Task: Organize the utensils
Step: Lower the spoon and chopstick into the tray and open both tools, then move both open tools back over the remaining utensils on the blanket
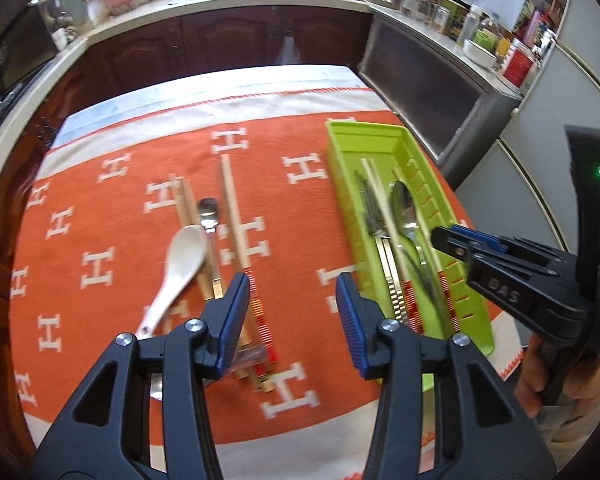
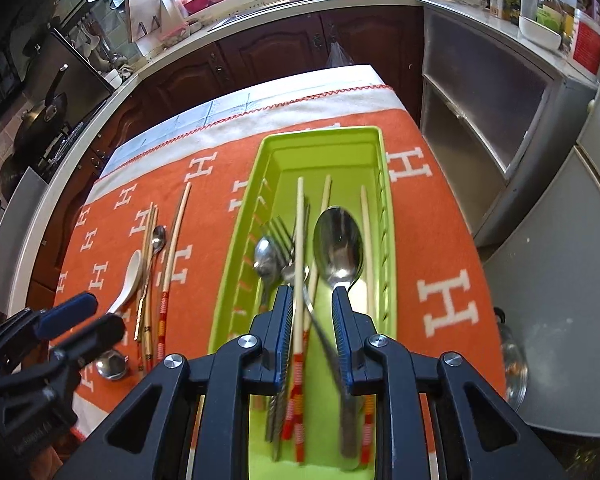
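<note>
Blue-padded right gripper (image 2: 311, 320) is hovering over the near end of the lime-green cutlery tray (image 2: 384, 148), jaws partly open, gripping nothing; a big steel spoon (image 2: 338, 248) and a chopstick (image 2: 299, 240) are lying in the tray beneath the gap. Left gripper (image 1: 292, 300) is hanging over the orange H-pattern cloth (image 1: 100, 184), jaws wide apart, empty.

Tray is sitting toward the right edge of the tabletop, long axis running front to back. Inside it: the steel spoon, a fork (image 2: 278, 232), a smaller spoon (image 2: 265, 260), several chopsticks with red-striped handles.

Loose pieces are lying left of the tray, well apart from it: white ceramic spoon (image 1: 180, 268), small metal spoon (image 1: 208, 210) just beside it, a long chopstick (image 1: 234, 220) to its right, thinner wooden chopsticks (image 1: 184, 200) to the left. Another steel spoon bowl (image 2: 110, 364) is sitting near the front edge, partly hidden by the left gripper.
</note>
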